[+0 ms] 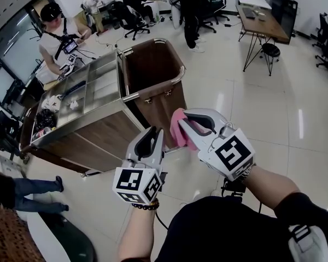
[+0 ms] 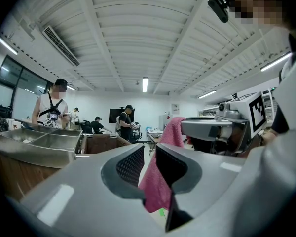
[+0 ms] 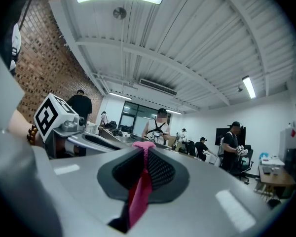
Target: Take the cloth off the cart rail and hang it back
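Fingers (image 3: 160, 174) of the right gripper (image 1: 183, 120), clamped on a thin fold of cloth (image 1: 177, 134) while the left gripper (image 1: 156, 131) gapes empty, could lose it snagging the cart rail (image 1: 181, 75).

Pink cloth (image 1: 179, 129) in the pale grey right gripper (image 1: 187, 119); matching grey left gripper (image 1: 153, 132); black-and-white square markers (image 1: 233, 153) on both cubes; brown wood-grain cart (image 1: 95, 141) ahead, silver-steel top.
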Action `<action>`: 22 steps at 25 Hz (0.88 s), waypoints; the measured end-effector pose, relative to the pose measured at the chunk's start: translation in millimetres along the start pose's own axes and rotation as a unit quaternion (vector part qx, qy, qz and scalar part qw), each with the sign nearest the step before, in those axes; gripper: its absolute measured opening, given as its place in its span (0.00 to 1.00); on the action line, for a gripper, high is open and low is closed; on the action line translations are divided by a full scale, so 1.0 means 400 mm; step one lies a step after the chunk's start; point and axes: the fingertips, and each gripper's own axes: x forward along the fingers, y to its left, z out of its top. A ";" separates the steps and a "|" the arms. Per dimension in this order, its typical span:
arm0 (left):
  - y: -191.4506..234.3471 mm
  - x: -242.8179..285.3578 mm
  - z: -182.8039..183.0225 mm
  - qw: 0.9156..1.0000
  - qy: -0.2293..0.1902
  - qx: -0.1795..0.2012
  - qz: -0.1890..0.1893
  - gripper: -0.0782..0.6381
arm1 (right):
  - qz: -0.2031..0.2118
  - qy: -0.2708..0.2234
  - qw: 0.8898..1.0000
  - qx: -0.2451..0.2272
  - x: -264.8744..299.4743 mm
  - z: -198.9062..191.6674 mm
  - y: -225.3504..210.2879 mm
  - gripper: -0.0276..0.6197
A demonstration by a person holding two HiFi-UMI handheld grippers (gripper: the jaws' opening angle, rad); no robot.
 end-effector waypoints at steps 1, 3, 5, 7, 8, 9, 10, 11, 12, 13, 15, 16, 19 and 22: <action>-0.005 0.000 0.002 1.000 0.000 0.000 0.001 0.21 | 0.000 0.000 1.000 0.001 -0.005 0.002 0.000 0.06; -0.012 -0.001 0.003 1.000 0.002 -0.003 0.006 0.21 | 0.003 -0.001 1.000 0.001 -0.013 0.004 -0.002 0.06; -0.014 -0.001 0.000 1.000 0.001 -0.001 0.010 0.21 | 0.012 -0.019 0.999 -0.029 -0.013 0.006 -0.006 0.06; -0.017 0.000 -0.002 1.000 -0.002 0.003 0.010 0.21 | 0.024 -0.044 0.996 -0.075 -0.008 0.008 -0.012 0.06; -0.020 0.001 -0.002 1.000 -0.003 0.005 0.012 0.21 | 0.026 -0.045 0.996 -0.077 -0.010 0.008 -0.013 0.06; -0.023 0.001 -0.002 1.000 -0.003 0.005 0.014 0.21 | 0.028 -0.041 0.997 -0.066 -0.013 0.007 -0.012 0.06; -0.027 0.002 -0.001 1.000 -0.002 0.005 0.016 0.21 | 0.030 -0.039 0.997 -0.059 -0.016 0.007 -0.011 0.06; -0.030 0.002 0.000 1.000 -0.002 0.005 0.020 0.21 | 0.034 -0.043 0.997 -0.062 -0.019 0.009 -0.011 0.06; -0.033 0.003 0.000 1.000 -0.002 0.005 0.023 0.21 | 0.039 -0.046 0.996 -0.064 -0.020 0.011 -0.012 0.06; -0.035 0.005 0.000 1.000 -0.002 0.004 0.027 0.21 | 0.041 -0.040 0.997 -0.051 -0.024 0.010 -0.011 0.06; -0.036 0.007 -0.002 0.999 -0.003 0.003 0.036 0.20 | 0.044 -0.015 0.999 -0.006 -0.030 0.005 -0.004 0.06; -0.036 0.008 -0.004 0.999 -0.003 0.002 0.041 0.20 | 0.049 -0.011 0.999 0.003 -0.031 0.002 -0.002 0.06; -0.031 0.002 -0.017 0.998 -0.003 -0.002 0.061 0.19 | 0.069 -0.012 0.998 0.004 -0.027 -0.006 0.005 0.06; -0.026 -0.010 -0.024 0.997 -0.002 -0.002 0.082 0.18 | 0.090 -0.013 0.996 0.005 -0.022 -0.011 0.012 0.06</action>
